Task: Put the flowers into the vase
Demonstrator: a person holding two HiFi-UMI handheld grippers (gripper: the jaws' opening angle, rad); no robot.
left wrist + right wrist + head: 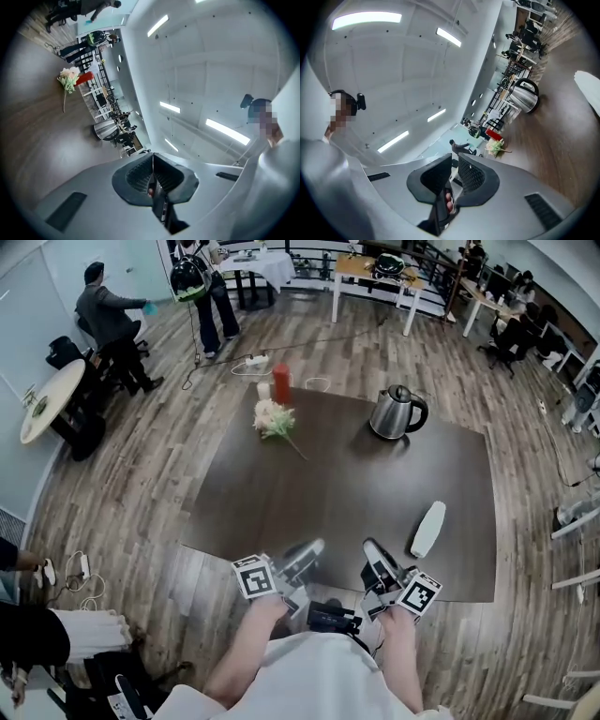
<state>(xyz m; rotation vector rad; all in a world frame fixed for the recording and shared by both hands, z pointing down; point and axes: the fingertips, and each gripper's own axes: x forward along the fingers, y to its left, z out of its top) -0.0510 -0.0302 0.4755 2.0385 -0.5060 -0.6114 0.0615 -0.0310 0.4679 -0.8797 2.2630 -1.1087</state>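
Steel kettle (397,412) and flowers (274,418) sit far across the table (356,493); left gripper (312,547) and right gripper (373,547), both closed and empty, point over its near edge.

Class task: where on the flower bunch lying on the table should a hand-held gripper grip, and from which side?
Probably the bare stem, from the near side, jaws across it: the flower bunch lies flat, its bulky head at the far end and the stem trailing toward the person.
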